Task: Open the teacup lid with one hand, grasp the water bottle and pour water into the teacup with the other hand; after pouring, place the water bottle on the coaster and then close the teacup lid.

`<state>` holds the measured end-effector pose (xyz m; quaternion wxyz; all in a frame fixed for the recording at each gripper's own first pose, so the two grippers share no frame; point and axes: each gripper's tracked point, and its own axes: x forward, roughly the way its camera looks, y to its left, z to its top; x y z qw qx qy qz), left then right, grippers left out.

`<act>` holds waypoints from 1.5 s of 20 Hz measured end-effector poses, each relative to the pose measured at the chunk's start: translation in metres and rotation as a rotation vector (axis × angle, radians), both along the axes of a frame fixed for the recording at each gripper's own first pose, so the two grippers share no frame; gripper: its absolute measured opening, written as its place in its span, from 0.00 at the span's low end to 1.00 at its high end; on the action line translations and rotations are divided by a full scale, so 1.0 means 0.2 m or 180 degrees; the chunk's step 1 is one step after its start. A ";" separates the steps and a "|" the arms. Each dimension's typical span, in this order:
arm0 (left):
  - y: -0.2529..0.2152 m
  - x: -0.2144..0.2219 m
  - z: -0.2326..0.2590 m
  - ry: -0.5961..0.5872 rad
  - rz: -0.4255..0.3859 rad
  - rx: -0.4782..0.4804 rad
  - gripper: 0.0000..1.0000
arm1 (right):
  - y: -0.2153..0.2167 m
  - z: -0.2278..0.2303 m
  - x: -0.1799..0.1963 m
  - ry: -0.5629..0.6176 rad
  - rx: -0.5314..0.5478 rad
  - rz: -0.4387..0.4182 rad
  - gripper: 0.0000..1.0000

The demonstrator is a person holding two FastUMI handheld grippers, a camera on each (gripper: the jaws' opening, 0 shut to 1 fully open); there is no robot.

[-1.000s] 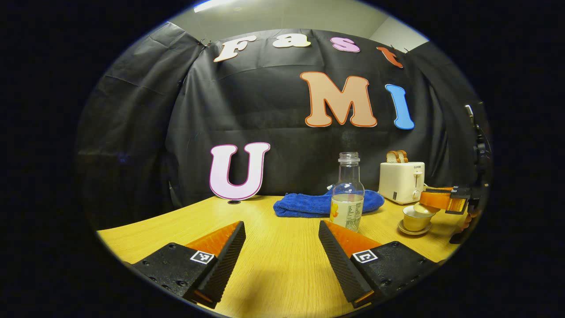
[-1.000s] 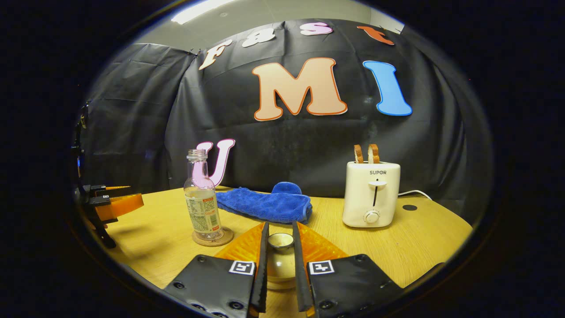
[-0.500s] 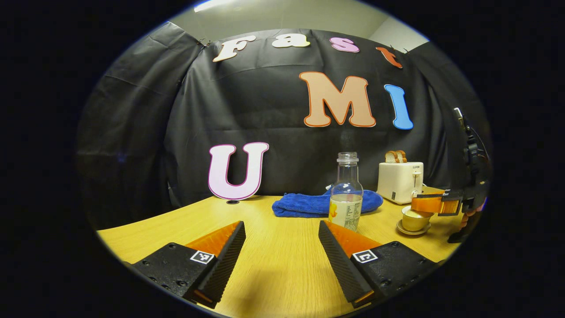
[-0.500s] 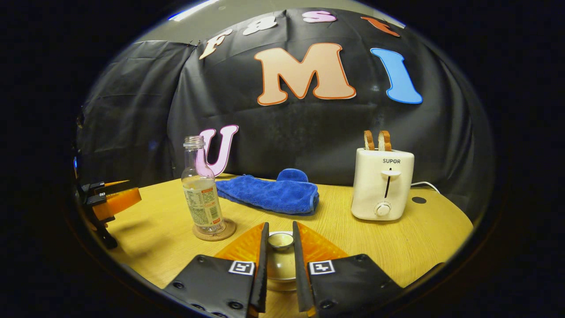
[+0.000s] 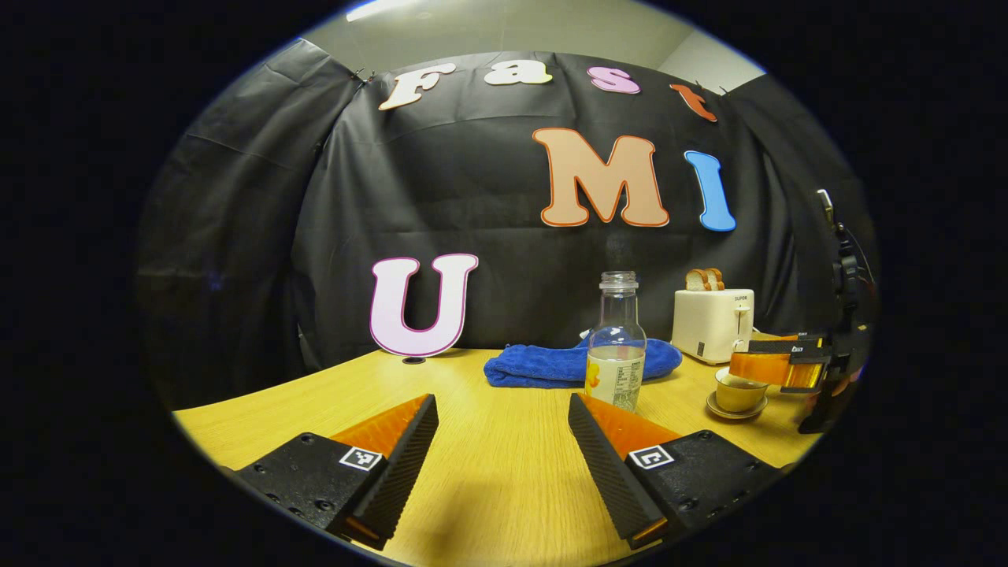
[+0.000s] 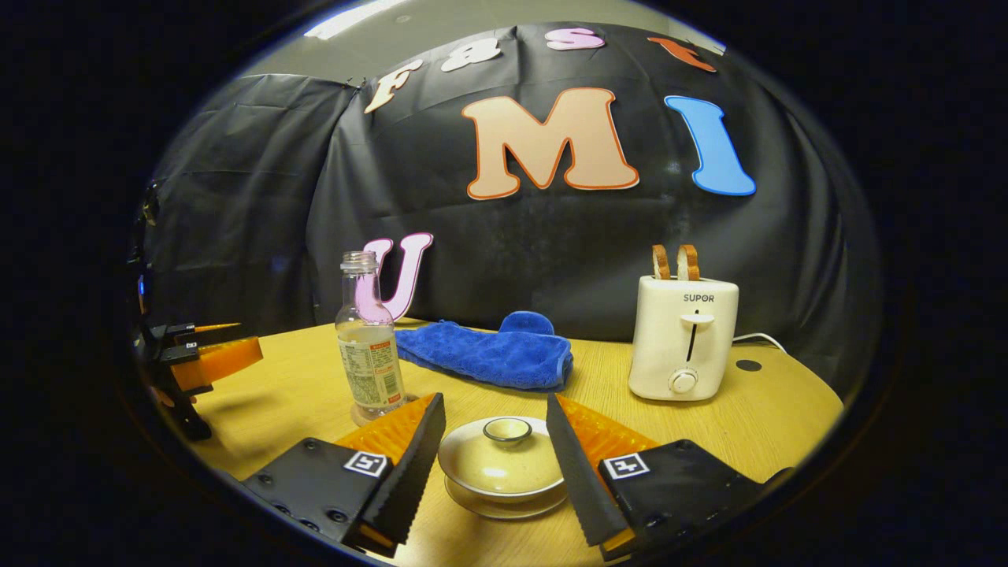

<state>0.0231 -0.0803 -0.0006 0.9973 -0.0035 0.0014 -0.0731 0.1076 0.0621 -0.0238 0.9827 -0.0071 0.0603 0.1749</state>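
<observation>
Both fingers of the right gripper (image 6: 490, 461) stood wide apart around the lid (image 6: 504, 461), a smooth, breakable piece best pinched by its small knob (image 6: 507, 430), while the left gripper (image 5: 504, 453) was open too.

Light falls from a ceiling strip (image 6: 354, 17) above my booth, bright on the wooden table (image 5: 504, 472), dim on the cloth. My fingers cast soft shadows. Focus looks sharp; fisheye bending curves the table's edges.
</observation>
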 end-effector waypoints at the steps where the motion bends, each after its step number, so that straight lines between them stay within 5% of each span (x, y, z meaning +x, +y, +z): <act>1: 0.00 0.00 0.00 0.0000 0.0000 0.0000 0.97 | -0.01 0.01 -0.01 -0.0045 0.0029 -0.0023 0.84; 2: 0.00 0.00 0.00 0.0000 0.0000 0.0000 0.97 | -0.03 0.03 -0.02 -0.0100 0.0061 -0.0059 0.77; 4: 0.00 0.00 0.00 0.0000 0.0000 0.0000 0.97 | -0.06 0.07 -0.07 -0.0241 0.0093 -0.0153 0.87; 8: 0.00 0.00 0.00 -0.0003 0.0002 -0.0001 0.97 | -0.17 0.09 -0.16 -0.0316 0.0083 -0.0440 0.87; 16: 0.04 0.00 0.00 -0.0004 0.0115 0.0008 0.97 | -0.57 0.12 -0.39 -0.0391 -0.0002 -0.1436 0.90; 17: 0.04 0.00 0.00 -0.0006 0.0130 0.0011 0.97 | -0.59 0.12 -0.41 -0.0396 -0.0010 -0.1506 0.82; 19: 0.04 0.00 0.00 -0.0008 0.0142 0.0012 0.97 | -0.62 0.12 -0.43 -0.0398 -0.0016 -0.1573 0.90; 22: 0.06 0.00 0.00 -0.0005 0.0179 0.0009 0.97 | -0.65 0.12 -0.44 -0.0403 -0.0030 -0.1683 0.82; 30: 0.05 0.00 -0.01 0.0006 0.0177 0.0005 0.97 | -0.66 0.12 -0.44 -0.0408 -0.0032 -0.1733 0.90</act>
